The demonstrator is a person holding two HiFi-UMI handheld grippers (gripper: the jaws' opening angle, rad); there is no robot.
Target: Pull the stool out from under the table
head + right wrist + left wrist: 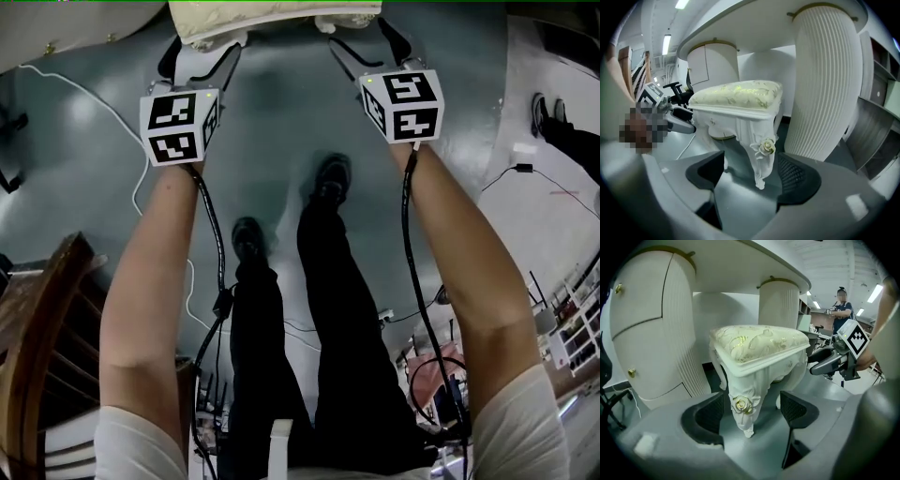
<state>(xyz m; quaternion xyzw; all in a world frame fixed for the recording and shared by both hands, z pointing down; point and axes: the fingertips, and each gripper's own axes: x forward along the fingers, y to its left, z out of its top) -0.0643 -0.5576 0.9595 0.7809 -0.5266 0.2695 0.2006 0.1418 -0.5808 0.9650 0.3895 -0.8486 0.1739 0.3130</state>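
Observation:
A cream carved stool [272, 19] with a gold-patterned cushion stands under the white table, between its ribbed pedestals [651, 333] [825, 84]. In the head view, both grippers reach down to its near edge. My left gripper [752, 413] [202, 52] is open, with the stool's front left leg [743, 411] and its rose carving between the jaws. Neither pad touches the leg. My right gripper [753, 174] [370, 47] is also open around the front right leg [761, 159], with gaps on both sides. The cushion [759, 345] [740, 96] sits just above the jaws.
A wooden chair [37, 319] stands at my left. Cables [141, 187] trail over the grey floor. My own feet [328, 178] are just behind the grippers. A person [841, 310] stands far back in the room. Shelving [881, 93] lies right of the table.

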